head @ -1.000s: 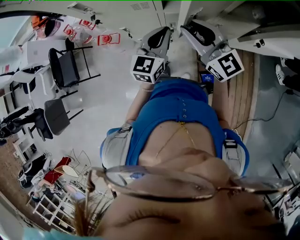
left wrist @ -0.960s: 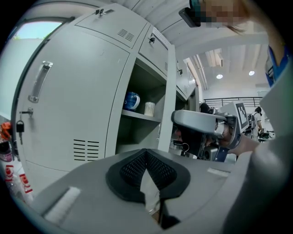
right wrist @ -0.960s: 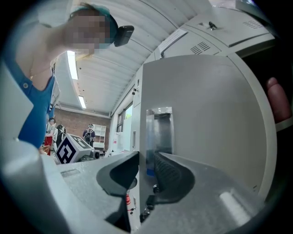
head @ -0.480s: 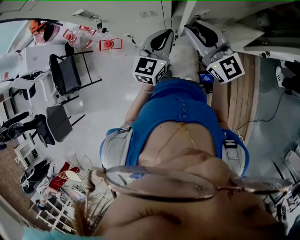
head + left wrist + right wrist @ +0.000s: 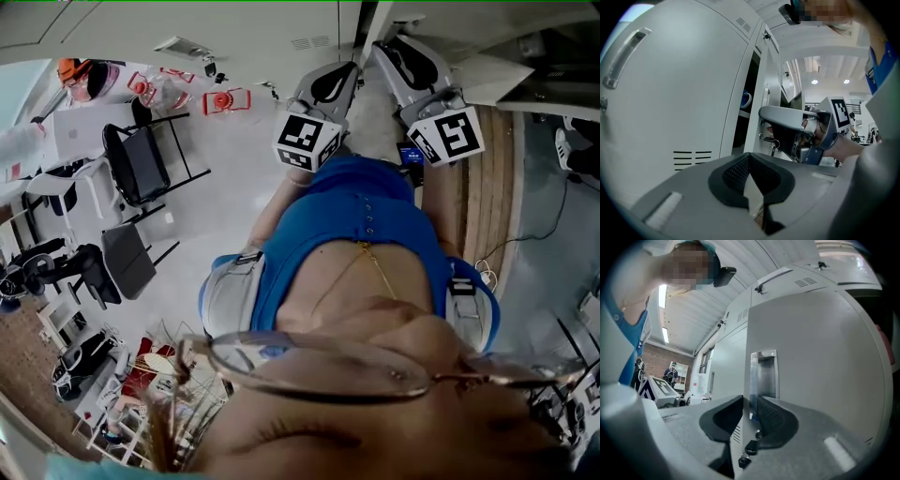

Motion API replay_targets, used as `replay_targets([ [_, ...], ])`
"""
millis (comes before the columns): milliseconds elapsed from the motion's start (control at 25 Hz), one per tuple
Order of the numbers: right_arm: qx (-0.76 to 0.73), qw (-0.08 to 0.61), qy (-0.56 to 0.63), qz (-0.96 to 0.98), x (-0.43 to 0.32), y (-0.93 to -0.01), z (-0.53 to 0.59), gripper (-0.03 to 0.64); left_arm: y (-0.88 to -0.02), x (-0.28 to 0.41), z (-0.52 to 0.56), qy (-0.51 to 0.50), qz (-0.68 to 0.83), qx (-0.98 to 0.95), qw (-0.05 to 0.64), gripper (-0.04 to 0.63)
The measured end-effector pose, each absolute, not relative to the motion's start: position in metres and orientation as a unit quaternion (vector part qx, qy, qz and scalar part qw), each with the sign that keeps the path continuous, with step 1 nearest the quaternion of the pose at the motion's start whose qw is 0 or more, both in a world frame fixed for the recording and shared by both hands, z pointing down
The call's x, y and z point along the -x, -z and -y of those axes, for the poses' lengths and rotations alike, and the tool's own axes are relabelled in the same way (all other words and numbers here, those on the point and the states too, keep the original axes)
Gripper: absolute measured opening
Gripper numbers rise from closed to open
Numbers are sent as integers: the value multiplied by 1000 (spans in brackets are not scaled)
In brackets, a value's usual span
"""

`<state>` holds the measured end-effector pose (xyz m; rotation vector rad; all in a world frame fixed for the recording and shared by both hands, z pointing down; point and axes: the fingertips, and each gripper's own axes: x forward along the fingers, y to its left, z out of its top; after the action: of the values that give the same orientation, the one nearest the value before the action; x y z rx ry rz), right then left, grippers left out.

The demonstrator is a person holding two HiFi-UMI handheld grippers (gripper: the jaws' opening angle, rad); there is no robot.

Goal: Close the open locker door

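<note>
The open grey locker door (image 5: 820, 357) has a recessed metal handle (image 5: 764, 373). My right gripper (image 5: 750, 401) is shut on the door's front edge, with one pad on each face. A bunch of keys (image 5: 745, 453) hangs at that edge, just under the jaws. The left gripper view shows the right gripper (image 5: 797, 133) on the door edge (image 5: 754, 122), beside the dark locker opening (image 5: 743, 117). My left gripper (image 5: 749, 157) is shut on nothing and points at the locker front. In the head view both grippers (image 5: 328, 84) (image 5: 412, 66) reach up to the lockers.
A closed locker door (image 5: 679, 93) with a bar handle (image 5: 623, 56) and vent slots fills the left of the left gripper view. A blue thing (image 5: 746, 99) sits inside the open locker. Black chairs (image 5: 141, 164) and a rack stand on the floor to my left.
The head view has shifted slightly. The left gripper's marker cube has drifted a little to the right, nearer the right gripper. The right gripper stays at the door edge.
</note>
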<state>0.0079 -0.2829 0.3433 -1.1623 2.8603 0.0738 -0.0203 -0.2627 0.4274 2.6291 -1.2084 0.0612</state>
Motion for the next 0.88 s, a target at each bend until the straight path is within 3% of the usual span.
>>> replay_targets([
  [880, 464, 42, -55, -883, 3, -345, 326, 95, -437, 40, 292, -19, 379, -915, 134, -2],
])
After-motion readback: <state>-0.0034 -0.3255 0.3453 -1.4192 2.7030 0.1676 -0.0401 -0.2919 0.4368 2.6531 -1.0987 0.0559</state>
